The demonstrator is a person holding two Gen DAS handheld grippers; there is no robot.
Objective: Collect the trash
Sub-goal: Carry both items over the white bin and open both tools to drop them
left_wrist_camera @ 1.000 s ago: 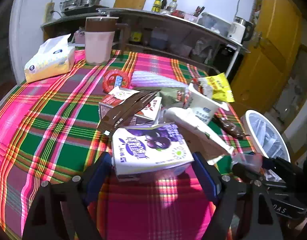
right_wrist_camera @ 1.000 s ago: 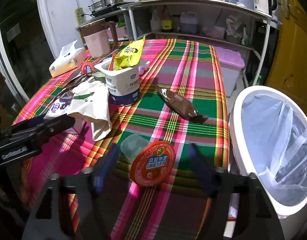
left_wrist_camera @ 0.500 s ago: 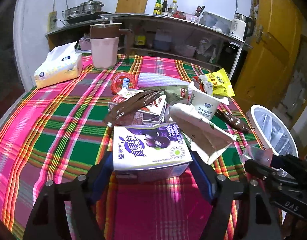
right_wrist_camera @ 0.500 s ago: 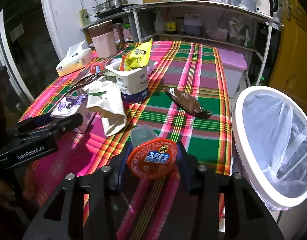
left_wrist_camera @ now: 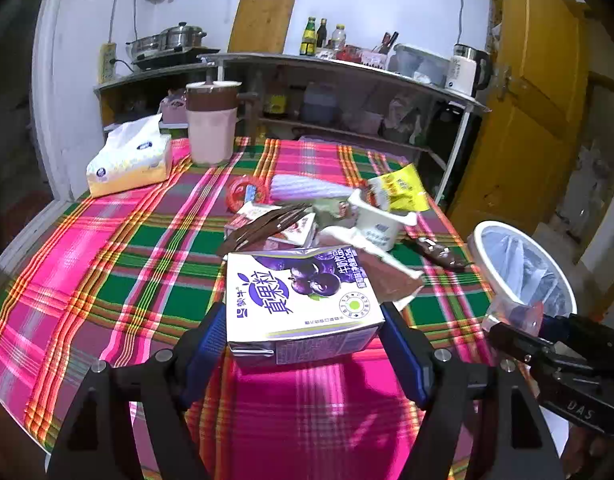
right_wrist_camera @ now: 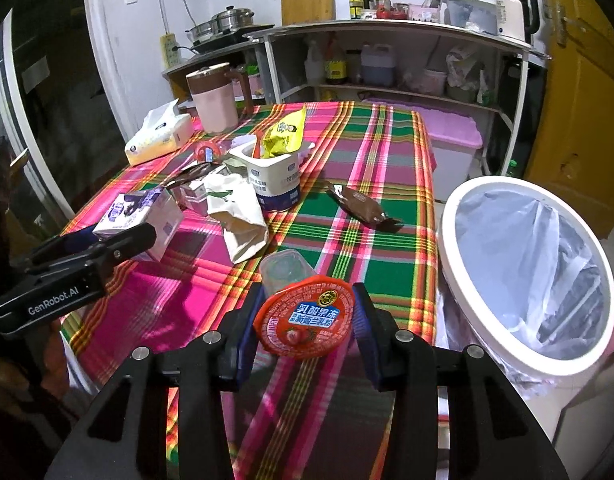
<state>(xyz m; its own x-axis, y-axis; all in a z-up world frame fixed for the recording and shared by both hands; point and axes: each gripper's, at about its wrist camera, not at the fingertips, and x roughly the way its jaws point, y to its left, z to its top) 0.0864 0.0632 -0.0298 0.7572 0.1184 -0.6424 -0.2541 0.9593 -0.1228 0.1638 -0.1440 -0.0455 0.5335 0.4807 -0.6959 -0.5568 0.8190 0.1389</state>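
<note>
My left gripper [left_wrist_camera: 303, 332] is shut on a purple and white milk carton [left_wrist_camera: 303, 304] and holds it just above the plaid tablecloth [left_wrist_camera: 127, 264]; the carton also shows in the right wrist view [right_wrist_camera: 139, 216]. My right gripper [right_wrist_camera: 305, 320] is shut on a jelly cup with an orange-red lid [right_wrist_camera: 305, 316], lifted over the table's near edge. A white trash bin [right_wrist_camera: 523, 272] with a clear liner stands right of the table, close to the right gripper. The bin also shows in the left wrist view [left_wrist_camera: 519, 268].
More litter lies mid-table: a white yogurt tub [right_wrist_camera: 273, 176] with a yellow wrapper [right_wrist_camera: 285, 136] in it, a crumpled paper bag [right_wrist_camera: 237, 216], a brown snack bar [right_wrist_camera: 361, 204], another small carton [left_wrist_camera: 275, 228]. A tissue pack [left_wrist_camera: 127, 160] and a pink jug [left_wrist_camera: 211, 124] stand at the back.
Both grippers have closed and risen: the left now holds the purple carton off the cloth, the right has clamped the jelly cup and lifted it.
</note>
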